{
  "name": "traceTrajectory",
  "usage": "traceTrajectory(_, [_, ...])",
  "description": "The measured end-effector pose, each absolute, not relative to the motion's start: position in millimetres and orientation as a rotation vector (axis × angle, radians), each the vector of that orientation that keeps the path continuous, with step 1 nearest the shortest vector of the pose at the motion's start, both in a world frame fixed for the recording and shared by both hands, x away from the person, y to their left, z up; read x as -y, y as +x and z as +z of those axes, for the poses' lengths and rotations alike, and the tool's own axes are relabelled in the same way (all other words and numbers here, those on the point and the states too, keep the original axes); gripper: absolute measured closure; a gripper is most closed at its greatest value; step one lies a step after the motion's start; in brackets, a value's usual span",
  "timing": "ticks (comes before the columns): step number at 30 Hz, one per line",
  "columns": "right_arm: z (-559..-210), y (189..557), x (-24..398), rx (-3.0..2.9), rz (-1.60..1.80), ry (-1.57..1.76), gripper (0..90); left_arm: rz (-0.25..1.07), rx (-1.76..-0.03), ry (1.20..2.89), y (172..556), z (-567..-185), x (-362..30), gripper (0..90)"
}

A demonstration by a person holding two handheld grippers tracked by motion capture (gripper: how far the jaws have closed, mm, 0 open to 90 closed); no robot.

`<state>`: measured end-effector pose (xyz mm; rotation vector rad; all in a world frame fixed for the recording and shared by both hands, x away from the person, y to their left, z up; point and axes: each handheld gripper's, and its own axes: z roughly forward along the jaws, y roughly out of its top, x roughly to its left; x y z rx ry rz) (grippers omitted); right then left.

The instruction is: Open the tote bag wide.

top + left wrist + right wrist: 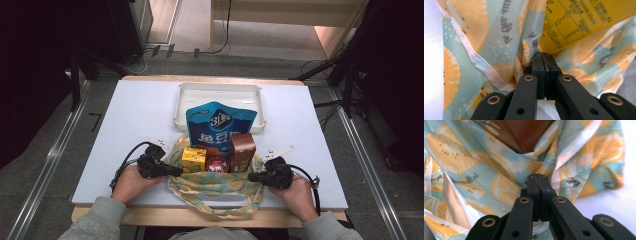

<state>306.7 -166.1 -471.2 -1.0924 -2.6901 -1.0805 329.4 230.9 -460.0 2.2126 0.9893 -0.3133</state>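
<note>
Your left gripper (176, 171) and right gripper (251, 177), both clenched on the fruit-print bag (215, 187) at the table's (140, 115) near edge; yellow box (194, 159), red tin (217, 164), brown carton (243, 151) and blue pouch (220, 122) crowd between, white tray (182, 107) beyond.

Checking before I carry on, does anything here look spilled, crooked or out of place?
Nothing spilled. The blue snack pouch sticks out of the fruit-print bag and overhangs the white tray. The brown box leans slightly beside the yellow carton. The left gripper and right gripper each pinch the bag's fabric.
</note>
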Motion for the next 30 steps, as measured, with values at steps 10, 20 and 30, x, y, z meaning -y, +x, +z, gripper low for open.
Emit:
traceTrajectory(10, [-457, 300, 172, 2.635, -1.154, -1.139, 90.0, -0.323, -0.967, 2.182, 323, -452, -237, 84.6])
traceTrajectory(20, [-452, 300, 172, 2.631, -1.208, -1.097, 88.2, -0.321, -0.931, 2.139, 322, -447, -238, 66.0])
traceTrajectory(30, [-442, 300, 177, 2.631, -1.260, -1.087, 74.9, -0.280, -0.905, 2.097, 319, -436, -243, 46.4])
